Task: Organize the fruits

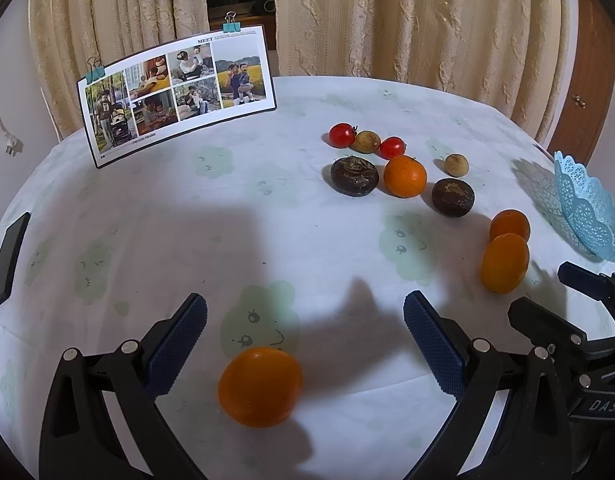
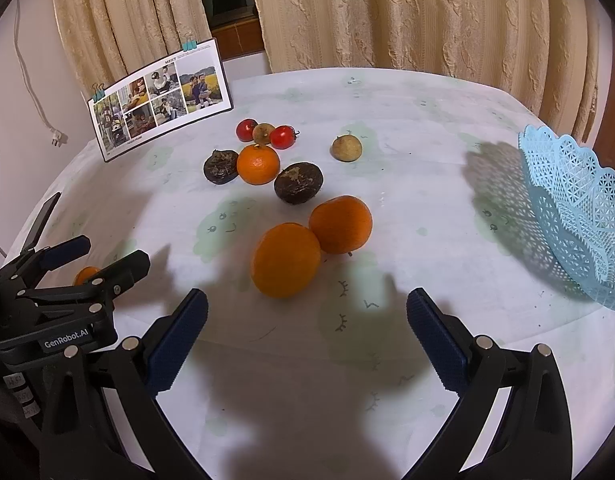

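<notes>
table [image 2: 427, 120], pale printed cloth. blue lace basket [image 2: 579, 216], far right edge, nothing seen inside. left gripper [image 1: 305, 332]: low over the near cloth, level, jaws spread wide around a lone orange [image 1: 259, 386], not touching. right gripper [image 2: 307, 330]: alongside, jaws wide, holding nothing, aimed at two touching oranges [image 2: 285, 260]. mixed fruit cluster [image 2: 257, 164] farther back.

Tabletop [image 2: 407, 112]: I see pale cloth, matt, lightly creased.
Basket [image 2: 579, 216]: light-blue plastic lattice, slightly glossy to my eye.
Oranges [image 2: 285, 260]: I see dimpled peel with a soft sheen.
Tomatoes [image 1: 341, 135]: smooth, glossy skin.
Dark fruits [image 2: 298, 183]: I read them as rough, matt, flaky.
Left hand-held gripper [image 1: 305, 320]: I see black matt plastic, blue knurled pads [image 1: 433, 344], shiny metal pins.
Photo card [image 1: 175, 92]: glossy printed paper.
Curtains [image 1: 387, 12]: I see cream textured cloth.
</notes>
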Tool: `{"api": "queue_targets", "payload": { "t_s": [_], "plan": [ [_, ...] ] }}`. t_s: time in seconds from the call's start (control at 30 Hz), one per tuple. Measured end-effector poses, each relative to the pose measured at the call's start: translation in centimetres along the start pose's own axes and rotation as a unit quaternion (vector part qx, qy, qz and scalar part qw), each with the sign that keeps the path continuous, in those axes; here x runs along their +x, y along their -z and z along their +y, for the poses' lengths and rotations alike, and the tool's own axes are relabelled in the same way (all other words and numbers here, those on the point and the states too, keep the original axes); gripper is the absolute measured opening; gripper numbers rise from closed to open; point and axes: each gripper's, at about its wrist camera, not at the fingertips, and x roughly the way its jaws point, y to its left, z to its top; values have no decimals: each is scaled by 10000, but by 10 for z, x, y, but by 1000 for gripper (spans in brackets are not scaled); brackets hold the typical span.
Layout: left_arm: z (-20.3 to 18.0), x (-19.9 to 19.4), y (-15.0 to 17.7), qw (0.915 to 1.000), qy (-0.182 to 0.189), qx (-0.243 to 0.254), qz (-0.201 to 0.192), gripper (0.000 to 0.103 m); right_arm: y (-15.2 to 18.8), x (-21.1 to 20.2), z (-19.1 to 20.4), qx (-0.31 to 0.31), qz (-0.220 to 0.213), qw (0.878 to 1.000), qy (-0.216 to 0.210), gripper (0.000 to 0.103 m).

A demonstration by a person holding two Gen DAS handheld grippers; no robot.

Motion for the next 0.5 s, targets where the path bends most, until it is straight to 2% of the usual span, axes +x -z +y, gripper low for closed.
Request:
{"api": "queue_targets", "payload": {
  "t_s": [0.5],
  "plan": [
    [5,-4,0,10000,8,-37,-44,98,2,-2,0,13,-68,10000,26,101]
  ]
}}
